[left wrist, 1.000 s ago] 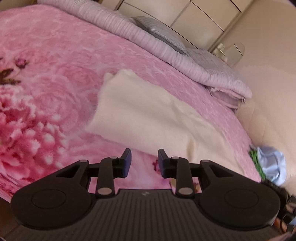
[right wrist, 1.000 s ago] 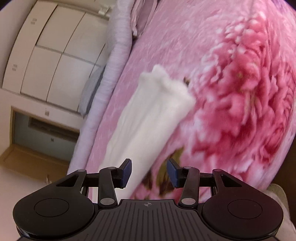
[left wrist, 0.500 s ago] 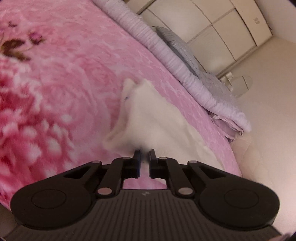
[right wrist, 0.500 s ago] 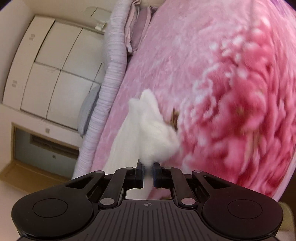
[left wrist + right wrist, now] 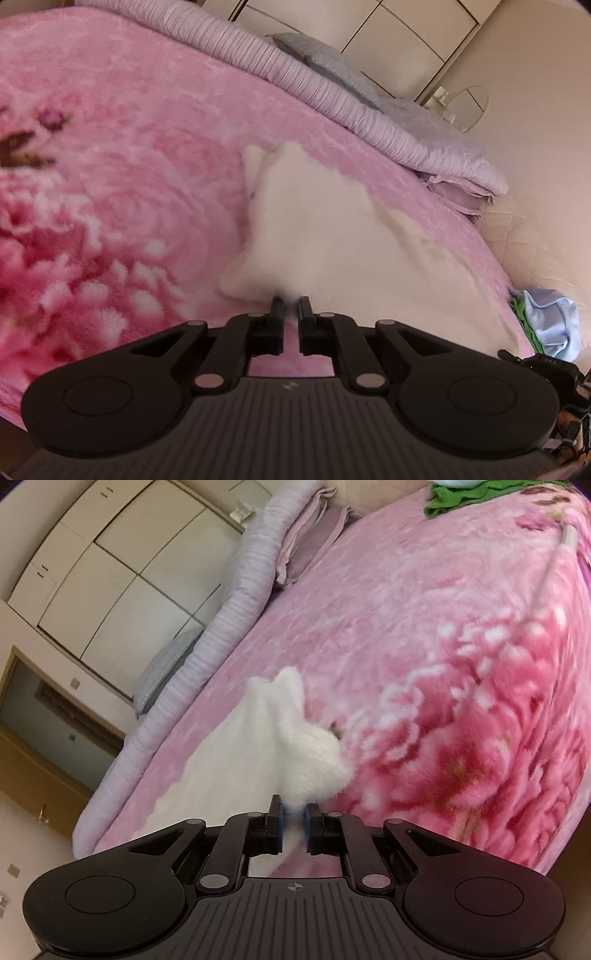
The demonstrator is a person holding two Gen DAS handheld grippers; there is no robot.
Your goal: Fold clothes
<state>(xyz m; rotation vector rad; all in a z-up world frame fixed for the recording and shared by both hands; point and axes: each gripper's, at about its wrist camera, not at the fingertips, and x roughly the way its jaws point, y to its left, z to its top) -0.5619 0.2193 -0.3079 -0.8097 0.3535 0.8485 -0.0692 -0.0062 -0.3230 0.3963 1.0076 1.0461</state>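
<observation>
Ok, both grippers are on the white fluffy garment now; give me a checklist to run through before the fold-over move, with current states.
1. Left gripper shut on the white garment: ok, near edge pinched between its fingers.
2. Right gripper shut on the garment: ok, fluffy corner bunched at the fingertips.
3. Held end lifted off the pink blanket: ok, it rises in peaks.
4. Far end lying flat: cannot tell, image blurred.
5. Landing area on the blanket free: ok; the green and blue clothes sit at the bed's edge.
6. Both grips at matching corners: cannot tell.

Both wrist views look closely along their tools, sharing white cloth and pink blanket.
</observation>
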